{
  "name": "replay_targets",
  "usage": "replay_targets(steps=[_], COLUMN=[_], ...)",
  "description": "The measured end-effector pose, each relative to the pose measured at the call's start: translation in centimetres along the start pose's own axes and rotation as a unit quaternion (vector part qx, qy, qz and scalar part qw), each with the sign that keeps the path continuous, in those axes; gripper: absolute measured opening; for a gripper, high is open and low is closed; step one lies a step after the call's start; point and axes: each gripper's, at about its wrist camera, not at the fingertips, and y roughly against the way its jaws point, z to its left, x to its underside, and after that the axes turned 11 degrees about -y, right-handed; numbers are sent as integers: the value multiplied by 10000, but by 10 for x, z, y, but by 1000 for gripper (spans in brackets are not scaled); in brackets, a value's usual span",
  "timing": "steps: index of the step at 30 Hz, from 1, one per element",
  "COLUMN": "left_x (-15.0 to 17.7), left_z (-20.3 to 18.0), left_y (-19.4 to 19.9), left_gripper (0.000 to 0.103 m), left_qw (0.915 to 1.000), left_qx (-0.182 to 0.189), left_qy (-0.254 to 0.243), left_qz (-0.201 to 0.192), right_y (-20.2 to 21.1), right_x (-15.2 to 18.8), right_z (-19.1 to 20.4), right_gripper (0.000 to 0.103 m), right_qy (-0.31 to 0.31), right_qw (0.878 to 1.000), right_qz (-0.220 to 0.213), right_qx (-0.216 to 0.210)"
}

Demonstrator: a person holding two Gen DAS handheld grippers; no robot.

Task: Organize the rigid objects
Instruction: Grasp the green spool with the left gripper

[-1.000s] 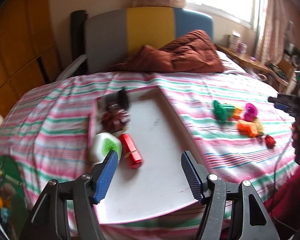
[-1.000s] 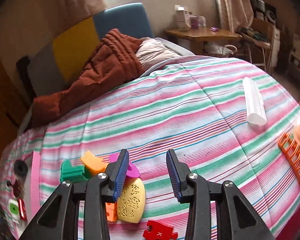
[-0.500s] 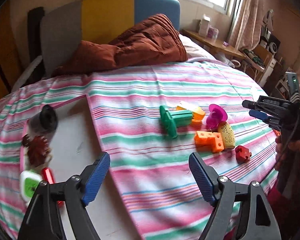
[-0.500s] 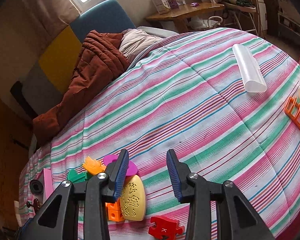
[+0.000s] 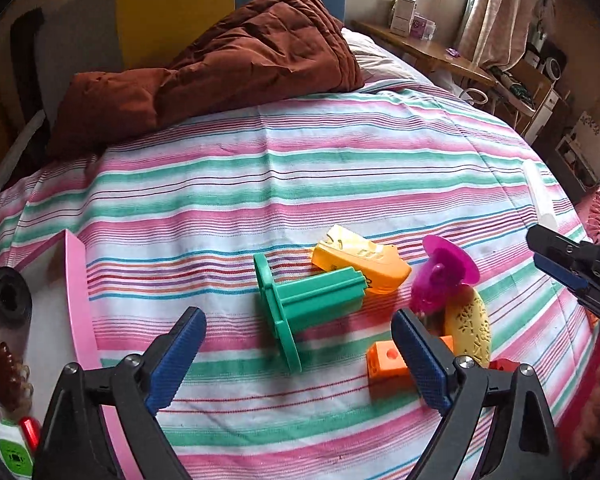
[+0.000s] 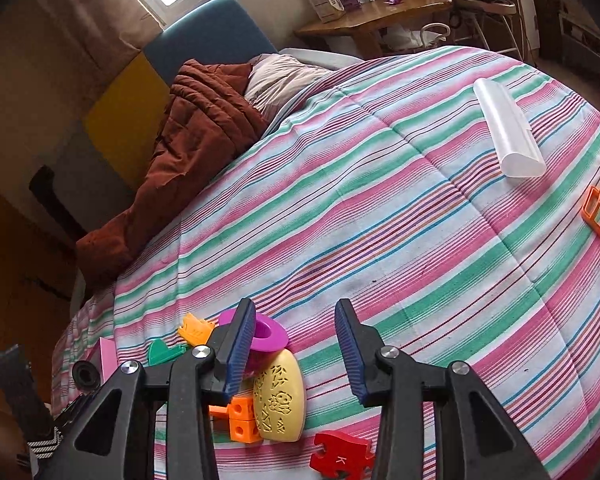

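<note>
One letter, K, marks the red puzzle piece (image 6: 341, 459).

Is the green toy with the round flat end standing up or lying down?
Lying down. The green toy rests on its side on the striped bedspread, its round flat end up on edge and its ribbed stem pointing sideways toward the orange toy.

Bedspread (image 5: 284, 168) striped pink, green, white, thin red and blue lines; quilt (image 5: 228, 68) rust brown; headboard (image 5: 204, 4) grey, yellow, blue panels; spool toy (image 5: 308, 304) green; cone toy (image 5: 444, 276) magenta; oval piece (image 6: 280, 400) pale yellow, embossed pattern; cube block (image 6: 240, 420) orange; puzzle piece (image 6: 340, 460) red, letter K; tray rim (image 5: 78, 292) pink; gripper pads (image 5: 180, 360) blue, ribbed
</note>
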Motion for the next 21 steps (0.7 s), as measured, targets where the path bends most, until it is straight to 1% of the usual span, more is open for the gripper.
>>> replay_targets(steps=[4, 6, 7, 8, 10, 11, 12, 13, 15, 19, 21], left_x=[-6, -9, -10, -10, -9, -8, -4, 0, 9, 31, 42], left_z=[1, 2, 1, 2, 4, 6, 9, 8, 7, 5, 1], left_y=[-16, -21, -24, -27, -30, -31, -29, -26, -19, -5, 6], left_gripper=[94, 94, 94, 93, 73, 66, 65, 65, 65, 65, 65], left_qw=[9999, 9998, 9997, 9997, 9995, 9992, 9988, 9990, 9996, 9997, 9995], left_qx=[-28, 43, 0, -14, 146, 233, 308, 311, 193, 146, 137], left_qy=[118, 172, 189, 213, 276, 325, 378, 311, 151, 75, 8], left_qz=[89, 118, 133, 123, 69, 96, 36, -35, -119, -196, -271], right_y=[-1, -2, -3, -4, -5, -6, -7, -8, -10, -13, -16], right_x=[0, 0, -1, -1, -1, -1, -1, -1, 0, 0, -2], right_z=[3, 2, 2, 1, 1, 0, 0, 0, 0, -1, -4], right_gripper=[41, 41, 41, 41, 41, 41, 41, 41, 41, 41, 41], right_qy=[58, 44, 22, 9, 5, -1, -1, 6, 30, 45, -16], right_qw=[10000, 10000, 10000, 10000, 10000, 10000, 9999, 9999, 9999, 9997, 9995], right_qz=[-11, 7, 19, 29, 35, 39, 53, 78, 95, 130, 237], right_qx=[-5, 17, 11, 17, 41, 67, 87, 98, 130, 206, 192])
